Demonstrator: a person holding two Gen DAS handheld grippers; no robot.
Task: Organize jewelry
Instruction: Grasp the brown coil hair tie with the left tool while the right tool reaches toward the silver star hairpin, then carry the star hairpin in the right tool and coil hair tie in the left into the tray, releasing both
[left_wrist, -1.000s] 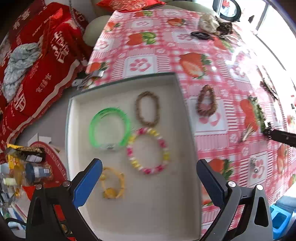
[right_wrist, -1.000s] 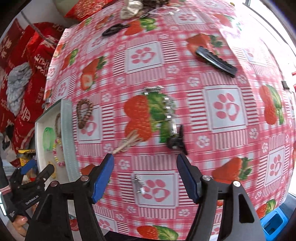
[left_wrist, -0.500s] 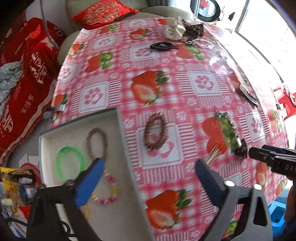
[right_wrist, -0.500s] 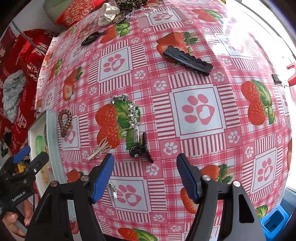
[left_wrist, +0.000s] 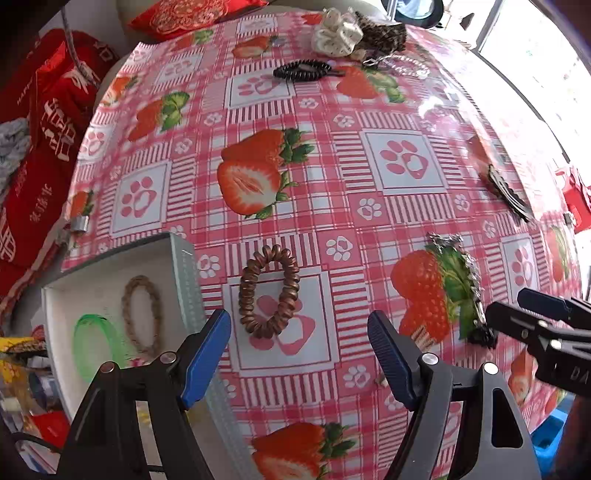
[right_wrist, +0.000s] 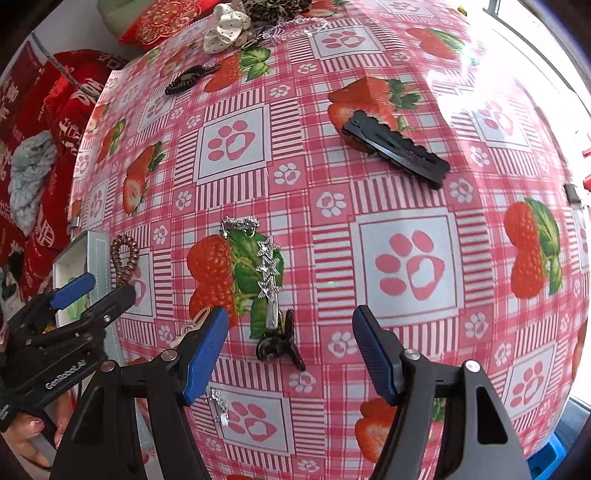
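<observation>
A brown spiral hair tie (left_wrist: 268, 291) lies on the strawberry tablecloth just right of the white tray (left_wrist: 186, 280). My left gripper (left_wrist: 299, 354) hovers over its near end, jaws closing, nothing touching the pads. The tray holds a green bangle (left_wrist: 96, 345) and a brown braided bracelet (left_wrist: 142, 314). In the right wrist view my right gripper (right_wrist: 288, 350) stands open above a small black claw clip (right_wrist: 279, 343) and a silver star clip (right_wrist: 269, 284). The left gripper (right_wrist: 92, 291) also shows there, beside the hair tie (right_wrist: 125, 258).
A long black hair clip (right_wrist: 397, 149) lies further back on the right. A black spiral tie (left_wrist: 303, 70), a cream scrunchie (left_wrist: 336, 37) and a leopard scrunchie (left_wrist: 382, 35) sit at the far edge. A small silver earring (right_wrist: 218, 404) lies near my right gripper. Red cushions flank the table's left.
My left gripper has moved right, from over the tray to over the brown hair tie, and its jaws have narrowed. The right gripper has drifted over the black claw clip.
</observation>
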